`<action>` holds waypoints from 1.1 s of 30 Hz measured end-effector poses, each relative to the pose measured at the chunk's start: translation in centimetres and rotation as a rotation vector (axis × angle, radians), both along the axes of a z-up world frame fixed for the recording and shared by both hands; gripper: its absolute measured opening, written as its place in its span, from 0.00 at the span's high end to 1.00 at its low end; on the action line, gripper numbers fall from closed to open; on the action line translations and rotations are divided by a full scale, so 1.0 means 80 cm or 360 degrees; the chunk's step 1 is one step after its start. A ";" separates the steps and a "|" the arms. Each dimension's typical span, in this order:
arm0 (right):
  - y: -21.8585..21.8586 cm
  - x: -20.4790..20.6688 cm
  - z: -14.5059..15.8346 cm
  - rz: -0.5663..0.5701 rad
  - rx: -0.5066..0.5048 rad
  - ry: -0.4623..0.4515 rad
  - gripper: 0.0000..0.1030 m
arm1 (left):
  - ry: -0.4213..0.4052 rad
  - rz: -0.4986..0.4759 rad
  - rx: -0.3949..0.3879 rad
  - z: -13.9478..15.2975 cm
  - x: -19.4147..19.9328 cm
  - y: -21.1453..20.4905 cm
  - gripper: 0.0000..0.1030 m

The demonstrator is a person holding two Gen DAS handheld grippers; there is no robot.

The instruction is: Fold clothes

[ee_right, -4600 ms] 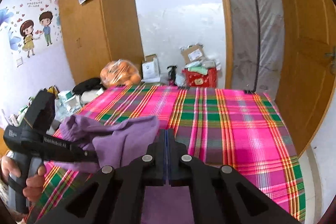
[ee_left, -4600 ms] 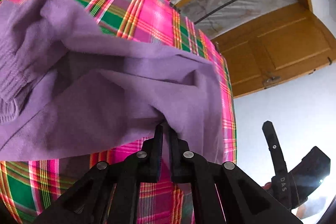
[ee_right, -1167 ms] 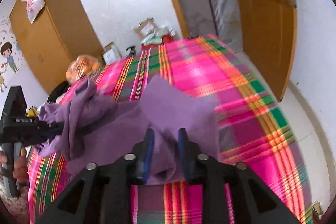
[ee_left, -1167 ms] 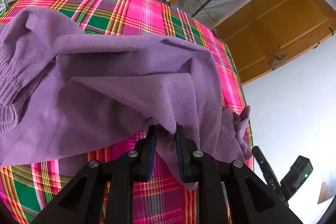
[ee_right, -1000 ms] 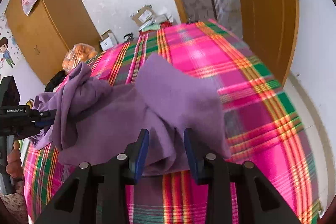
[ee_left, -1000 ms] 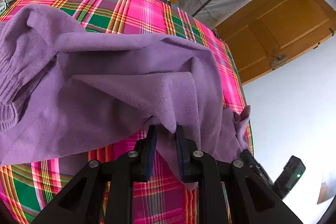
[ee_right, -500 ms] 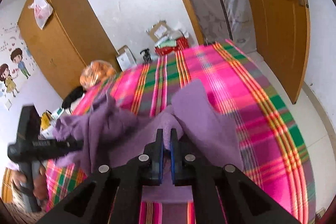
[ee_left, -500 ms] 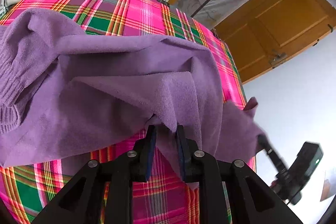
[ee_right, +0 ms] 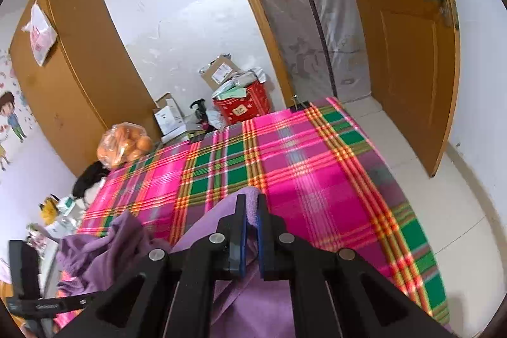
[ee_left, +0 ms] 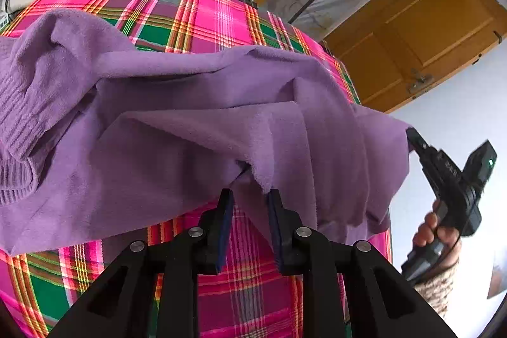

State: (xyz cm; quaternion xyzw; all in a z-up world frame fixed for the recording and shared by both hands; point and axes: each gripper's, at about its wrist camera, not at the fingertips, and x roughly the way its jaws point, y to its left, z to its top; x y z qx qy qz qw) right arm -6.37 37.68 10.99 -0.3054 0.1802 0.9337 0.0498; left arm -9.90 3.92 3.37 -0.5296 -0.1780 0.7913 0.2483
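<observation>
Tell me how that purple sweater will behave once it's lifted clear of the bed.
Probably floppy: the purple sweater already sags in folds between both grippers. Likely light, since the right gripper holds it by a thin pinch. Its fleecy surface should resist slipping.

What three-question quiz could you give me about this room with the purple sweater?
1. True or false: the right gripper is shut on the purple sweater.
2. What lies under the sweater? A: a plaid blanket. B: bare wood. C: a white sheet.
3. Fill in: the see-through bag at the bed's far corner holds round fruit coloured ____.

Key: 1 true; 2 A; 3 orange.
</observation>
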 end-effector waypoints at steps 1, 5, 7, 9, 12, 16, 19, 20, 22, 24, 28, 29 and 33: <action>0.000 -0.008 0.000 -0.0006 0.0030 -0.0011 0.95 | 0.0002 -0.0003 -0.0001 0.000 0.000 0.000 0.78; 0.004 -0.034 0.002 -0.0041 0.0097 -0.0029 0.95 | 0.0007 -0.0016 -0.0004 0.001 0.000 0.001 0.78; 0.009 -0.043 0.004 -0.0066 0.0087 -0.0022 0.95 | 0.0005 -0.0019 -0.0008 0.001 0.000 0.000 0.78; 0.015 -0.052 0.011 -0.0125 0.0124 0.0009 0.95 | 0.0002 -0.0021 -0.0009 0.000 -0.002 0.000 0.78; 0.024 -0.063 0.020 -0.0183 0.0150 0.0035 0.95 | -0.0002 -0.0024 -0.0009 -0.001 -0.004 -0.001 0.78; 0.032 -0.082 0.019 -0.0263 0.0257 -0.0005 1.00 | -0.0008 -0.0025 -0.0002 -0.003 -0.006 -0.003 0.78; 0.045 -0.095 0.003 -0.0309 0.0241 -0.0088 1.00 | -0.0012 -0.0025 -0.0003 -0.005 -0.006 -0.006 0.78; 0.052 -0.098 -0.005 -0.0310 0.0170 -0.0121 1.00 | -0.0015 -0.0021 -0.0002 -0.006 -0.007 -0.007 0.78; 0.057 -0.097 -0.017 -0.0298 0.0104 -0.0141 0.99 | -0.0020 -0.0013 0.0003 -0.007 -0.008 -0.010 0.78; 0.055 -0.095 -0.030 -0.0277 0.0091 -0.0183 0.99 | -0.0025 -0.0006 0.0006 -0.008 -0.009 -0.012 0.78; 0.044 -0.089 -0.048 -0.0202 0.0040 -0.0226 0.98 | -0.0023 -0.0005 0.0007 -0.008 -0.007 -0.016 0.78; 0.038 -0.085 -0.048 -0.0150 -0.0002 -0.0210 0.98 | -0.0023 0.0000 0.0007 -0.008 -0.007 -0.018 0.78; -0.001 -0.060 -0.035 0.0155 -0.0084 -0.0117 0.93 | -0.0028 0.0021 0.0034 -0.008 -0.006 -0.026 0.78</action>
